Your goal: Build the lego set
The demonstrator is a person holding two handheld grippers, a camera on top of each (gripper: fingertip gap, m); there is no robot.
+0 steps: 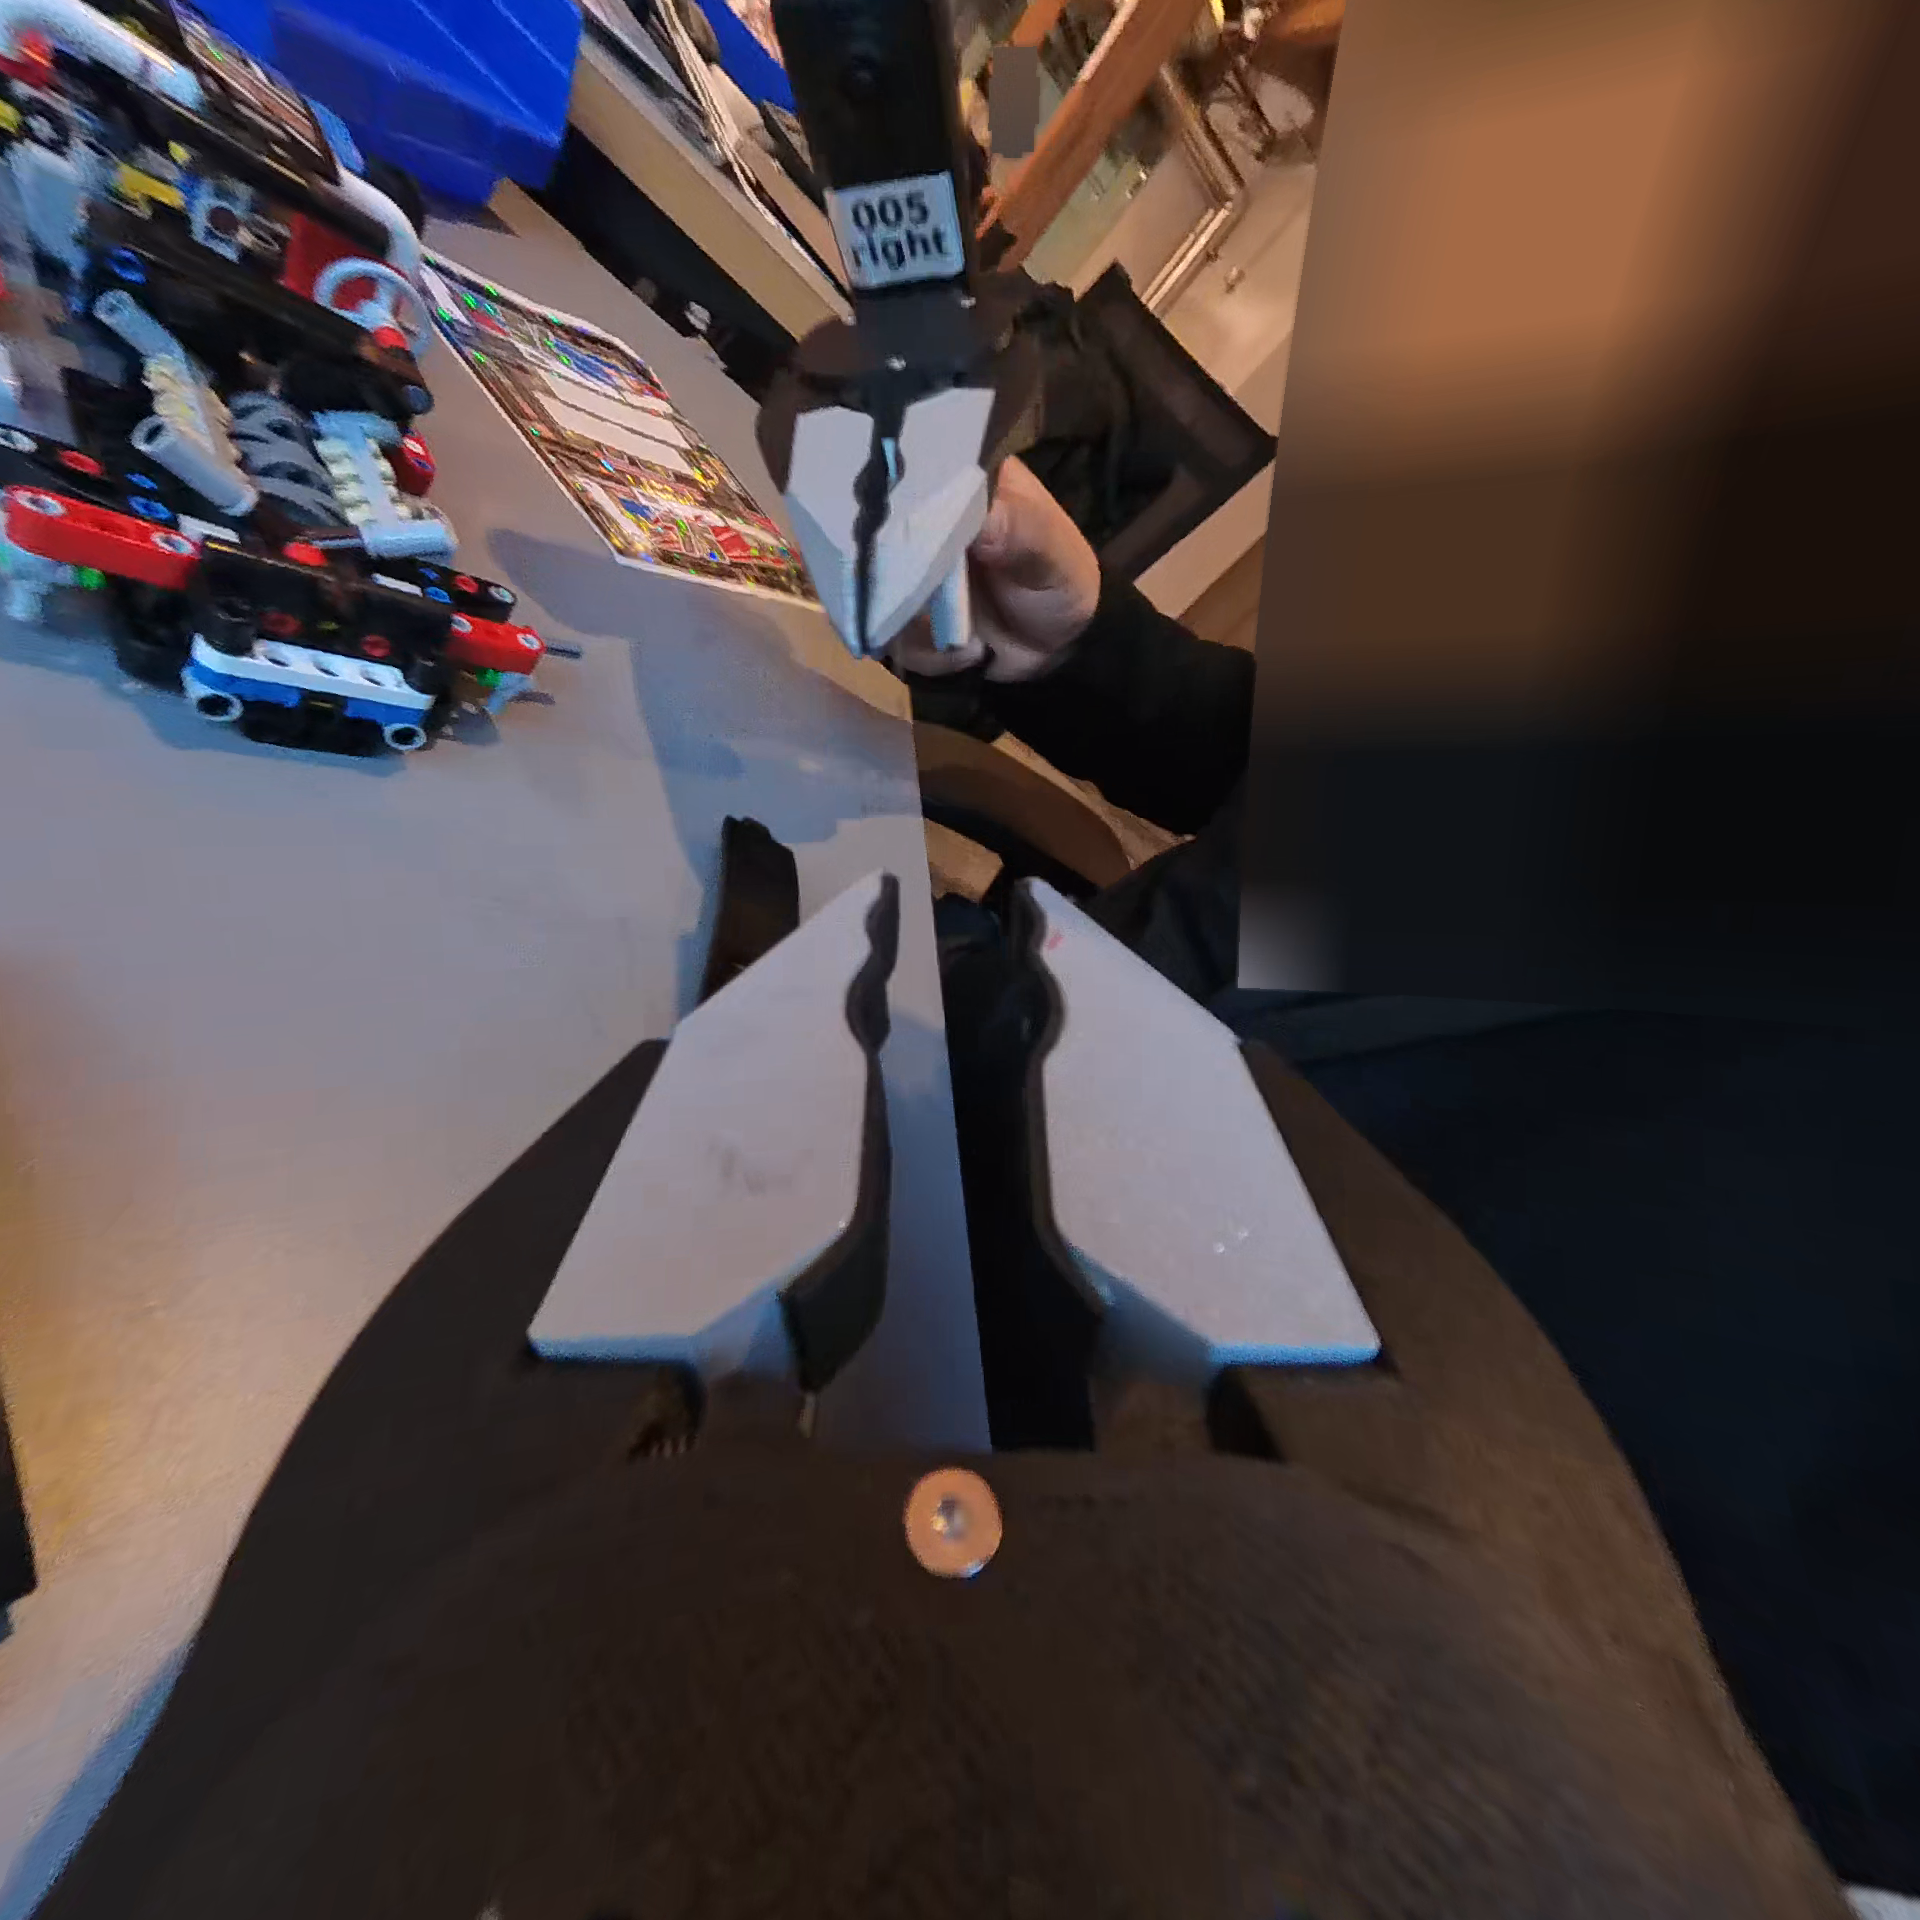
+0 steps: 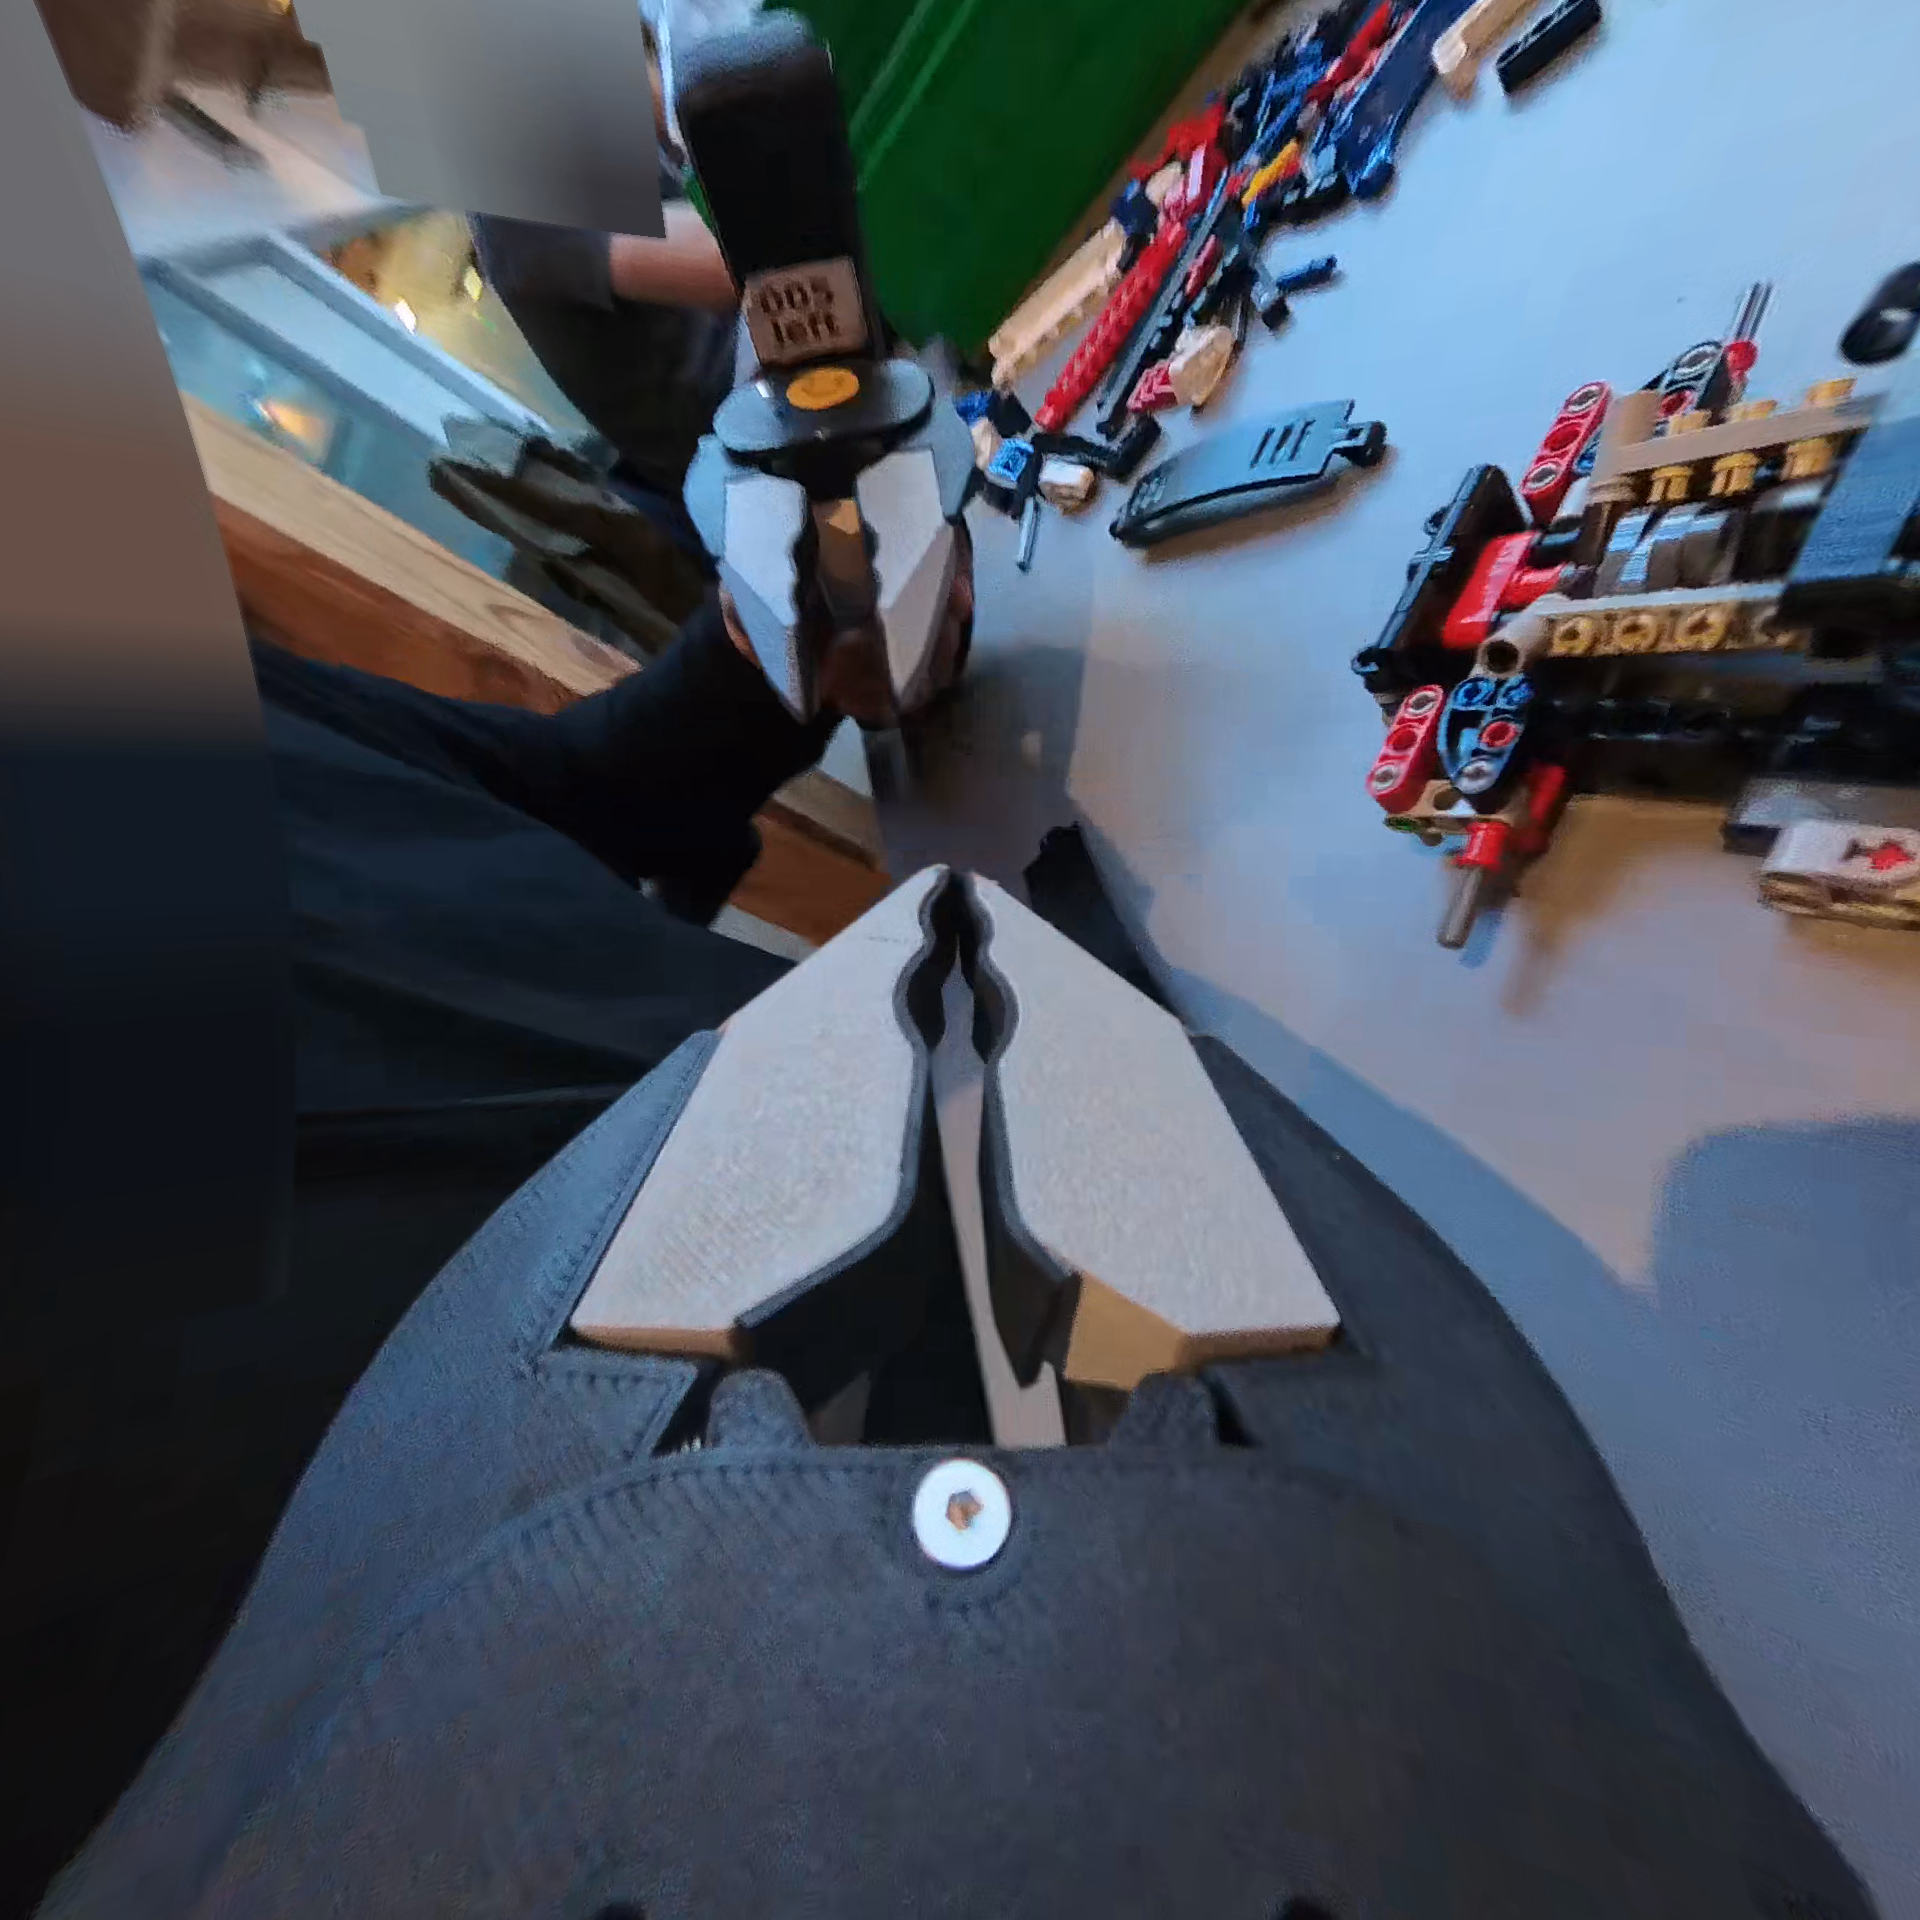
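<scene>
A part-built Lego vehicle [image 1: 239,468] in black, red, grey and blue stands on the grey table [image 1: 312,987]; it also shows in the right wrist view [image 2: 1662,582]. My left gripper [image 1: 956,904] is open and empty, its jaws a finger-width apart, over the table's edge. My right gripper [image 2: 951,883] is shut with nothing visible between its jaws, also at the table's edge. Each gripper faces the other: the right gripper [image 1: 862,623] and the left gripper [image 2: 842,707] show farther off. A small black piece [image 1: 753,894] lies just beyond my left finger; a similar black shape [image 2: 1065,857] shows by my right finger.
An instruction booklet [image 1: 623,447] lies beside the model. A pile of loose parts [image 2: 1195,260] and a flat black panel [image 2: 1247,473] lie farther along the table. Blue bins [image 1: 416,83] and a green bin [image 2: 987,135] stand behind. A person's hand [image 1: 1029,592] holds the right gripper. One gripper's finger ends stand about 9 cm off the other's. The small black piece [image 1: 753,894] sits 7 cm or so from the ends of my right fingers.
</scene>
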